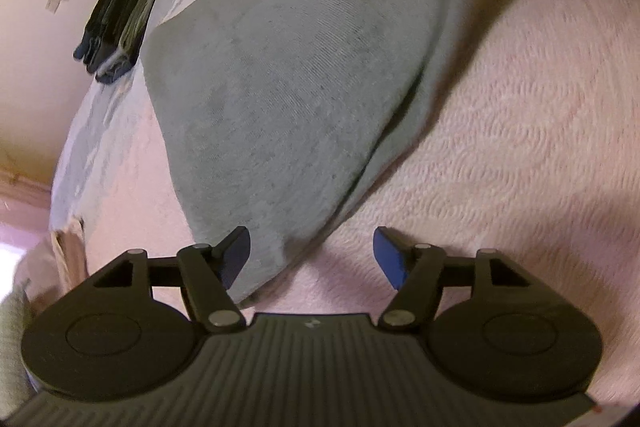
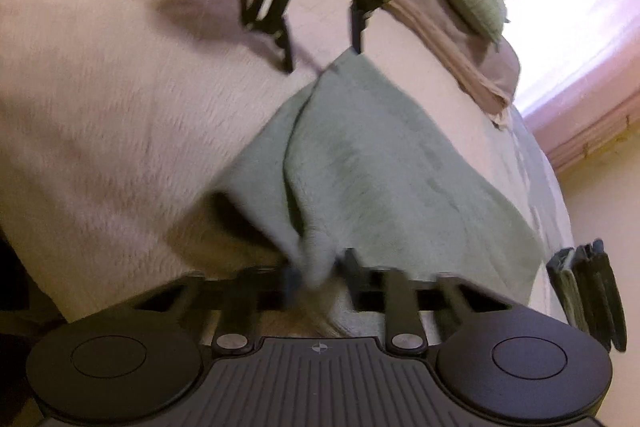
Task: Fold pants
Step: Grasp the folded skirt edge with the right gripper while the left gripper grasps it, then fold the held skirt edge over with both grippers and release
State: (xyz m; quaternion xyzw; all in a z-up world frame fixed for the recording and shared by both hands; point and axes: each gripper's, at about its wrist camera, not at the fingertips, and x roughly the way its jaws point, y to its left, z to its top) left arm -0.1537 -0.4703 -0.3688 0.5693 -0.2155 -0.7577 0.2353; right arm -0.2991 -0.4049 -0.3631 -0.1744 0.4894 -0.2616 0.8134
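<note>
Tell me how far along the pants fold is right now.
Partway. Done: the grey pants already lie doubled on the pink bedspread, with a stack of folded clothes at the bed's edge. In hand: the right gripper pinches one end, lifted off the bed; the left gripper is open at the other end, holding nothing. Left: lay the lifted end down, flatten, and probably add the pants to the stack.

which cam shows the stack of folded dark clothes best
The left wrist view: the stack of folded dark clothes sits whole and fairly sharp at the bed's edge beside the grey pants. The right wrist view catches it only at its right border, blurred.
</note>
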